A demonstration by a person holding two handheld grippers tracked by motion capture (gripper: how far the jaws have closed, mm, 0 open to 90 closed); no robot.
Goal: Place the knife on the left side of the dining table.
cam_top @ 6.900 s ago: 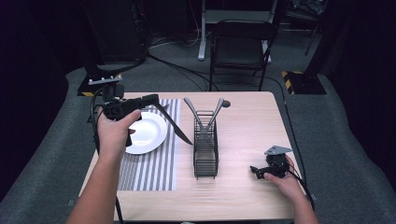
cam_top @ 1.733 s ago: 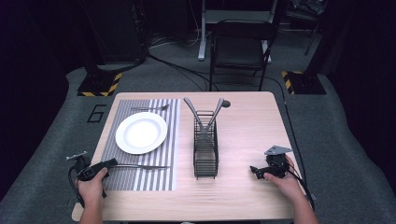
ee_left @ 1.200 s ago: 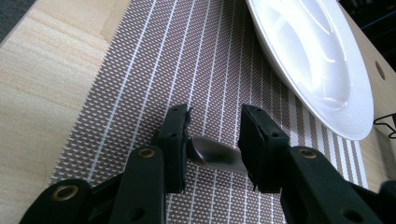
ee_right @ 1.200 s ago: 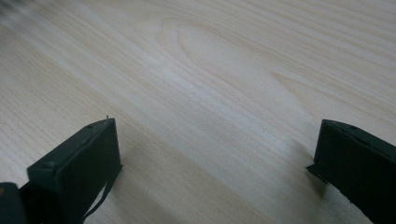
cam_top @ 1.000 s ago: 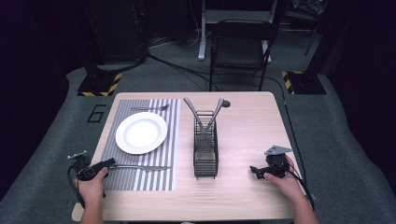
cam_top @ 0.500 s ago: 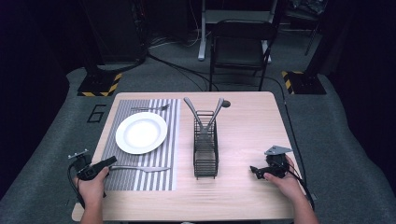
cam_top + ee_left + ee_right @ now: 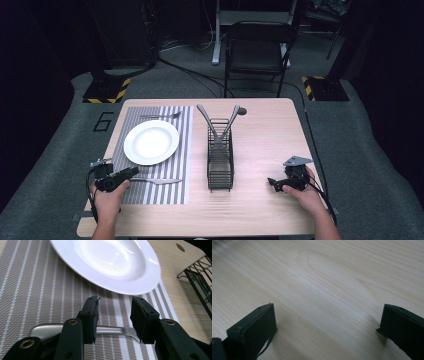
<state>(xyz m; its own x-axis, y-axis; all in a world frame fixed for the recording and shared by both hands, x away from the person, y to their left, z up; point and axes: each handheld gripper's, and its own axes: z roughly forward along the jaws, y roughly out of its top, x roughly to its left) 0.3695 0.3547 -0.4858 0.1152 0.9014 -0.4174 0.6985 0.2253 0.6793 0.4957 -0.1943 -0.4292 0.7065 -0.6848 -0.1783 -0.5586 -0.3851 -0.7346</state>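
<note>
One counter (image 7: 260, 210), one striped mat (image 7: 165, 192), one plate (image 7: 151, 142), one wire rack (image 7: 220, 160) with two utensils. Knife (image 7: 157, 180) lies on mat below plate; handle partly hidden. Left tongs (image 7: 113, 315) have just been opening, knife lying loose beneath; right tongs (image 7: 327, 327) wide apart, empty.

From above, my table (image 7: 260, 150) is lit evenly from overhead while the room behind it sinks into near black; the picture is soft and grainy, with fine detail smeared. The white plate (image 7: 151, 142) is the brightest patch and nearly blows out. Through my left gripper's (image 7: 113, 315) camera, broad glare streaks sit on the plate (image 7: 112, 262), the placemat (image 7: 37, 290) weave is crisp, and the 2 jaws up close are a little soft. In my right gripper's (image 7: 327, 327) view the wood grain is sharp mid-frame, blurred at the top left corner, and each jaw throws a soft shadow on the tabletop (image 7: 324, 285).
</note>
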